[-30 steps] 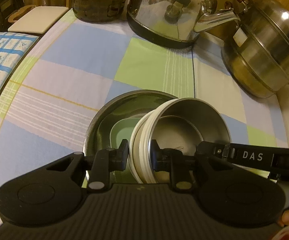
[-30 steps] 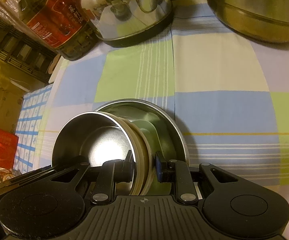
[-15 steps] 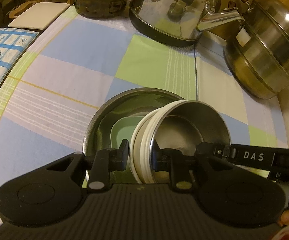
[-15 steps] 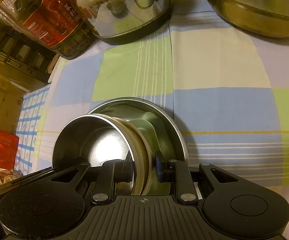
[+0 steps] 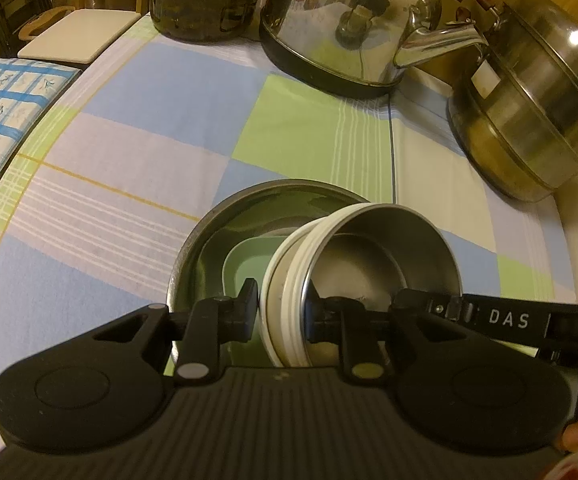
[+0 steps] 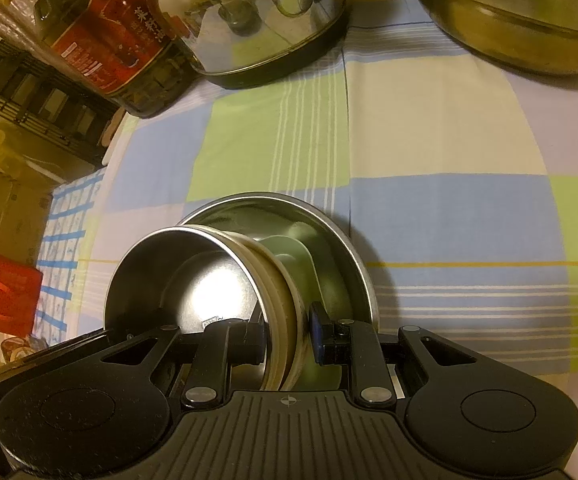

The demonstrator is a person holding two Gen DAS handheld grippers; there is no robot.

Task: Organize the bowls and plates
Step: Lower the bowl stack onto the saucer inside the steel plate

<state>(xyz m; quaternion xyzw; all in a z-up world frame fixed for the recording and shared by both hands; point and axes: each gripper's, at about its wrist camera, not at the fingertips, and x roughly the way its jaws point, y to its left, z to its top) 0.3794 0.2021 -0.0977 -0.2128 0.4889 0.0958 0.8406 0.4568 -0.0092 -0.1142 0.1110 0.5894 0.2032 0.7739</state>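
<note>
While pinched at its rim by the left gripper [image 5: 281, 312] and the right gripper [image 6: 287, 338], jaws squeezing from both sides, tilted above the big steel plate [image 5: 209, 232] with the green dish [image 5: 241, 264]: steel bowl [image 5: 389, 252], probably light, hard, slippery, best grabbed by the cream rim.

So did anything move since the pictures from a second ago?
Almost nothing did. The left claw and the right claw still pinch opposite sides of the small steel bowl's rim, holding it tilted over the big steel dish with the green plate inside. The kettle and pot only slide down the picture a little.
</note>
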